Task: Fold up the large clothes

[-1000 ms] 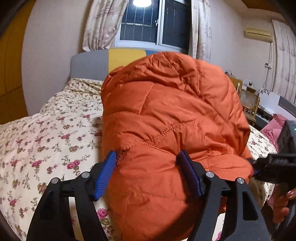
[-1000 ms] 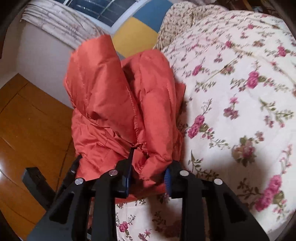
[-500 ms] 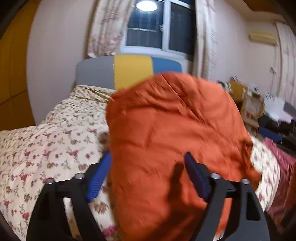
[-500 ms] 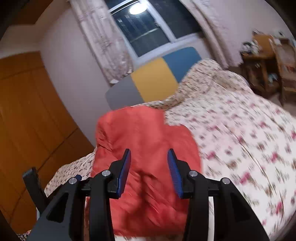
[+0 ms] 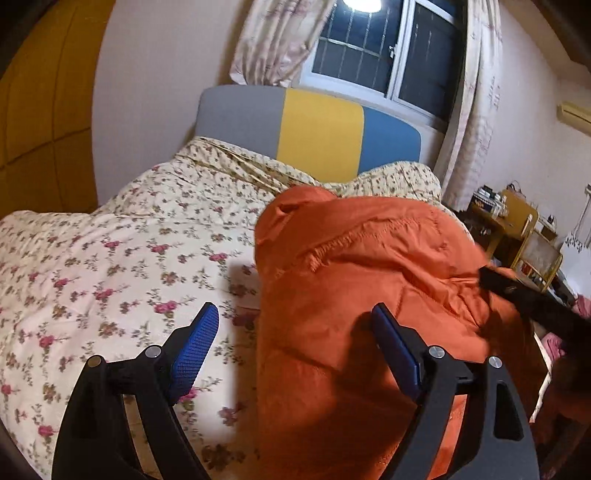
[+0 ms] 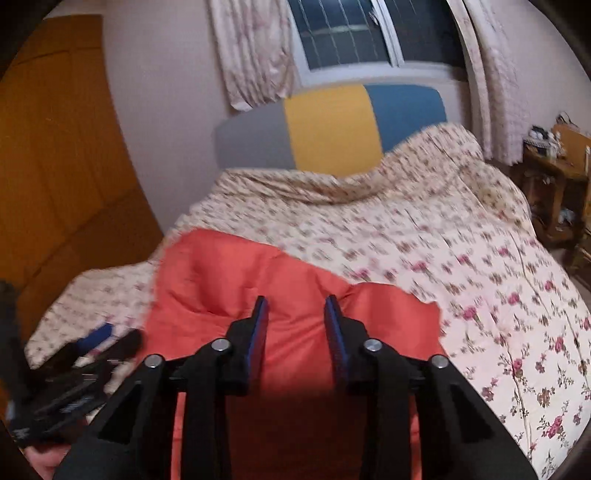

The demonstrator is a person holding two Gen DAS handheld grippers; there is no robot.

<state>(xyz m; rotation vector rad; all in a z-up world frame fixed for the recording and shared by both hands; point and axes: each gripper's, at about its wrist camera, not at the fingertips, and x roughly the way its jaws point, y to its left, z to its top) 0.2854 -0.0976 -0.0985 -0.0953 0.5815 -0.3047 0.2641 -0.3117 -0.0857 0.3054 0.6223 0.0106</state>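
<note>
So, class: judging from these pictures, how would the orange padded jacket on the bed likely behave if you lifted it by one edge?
The jacket would probably sag and unfold, since it lies in soft, rounded folds. Its puffy quilted padding suggests it is light for its bulk. The smooth, slightly shiny fabric may slip between fingers.

Warm indoor light, moderately bright. Ceiling lamp reflection [image 5: 360,4] glares in the dark window [image 5: 384,51] at top of the left view. Hard shadows fall on the floral bedspread [image 5: 110,266] beside the orange jacket [image 5: 351,280]. Right view is motion-blurred throughout, bedspread pattern smeared. Left view is sharper, soft at the right edge. Strong fisheye bending, black vignette in the corners.
</note>
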